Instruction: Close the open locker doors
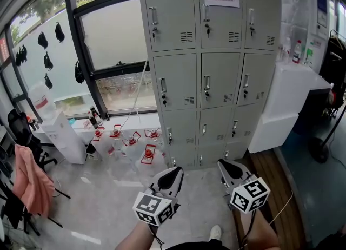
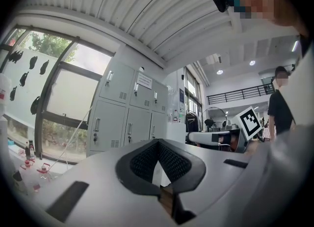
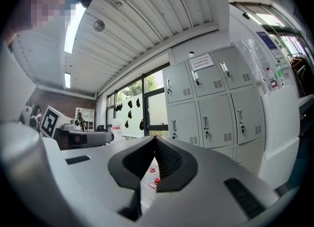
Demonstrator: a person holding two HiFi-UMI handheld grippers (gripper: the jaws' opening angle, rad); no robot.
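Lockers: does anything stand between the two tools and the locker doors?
Nothing visible does. Only floor lies between the left tool, the right tool and the lockers. The red items lie off to the left under the window; the white cabinet stands right.

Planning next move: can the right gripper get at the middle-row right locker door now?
Probably, after a step closer: only bare floor lies between the right gripper and that door.
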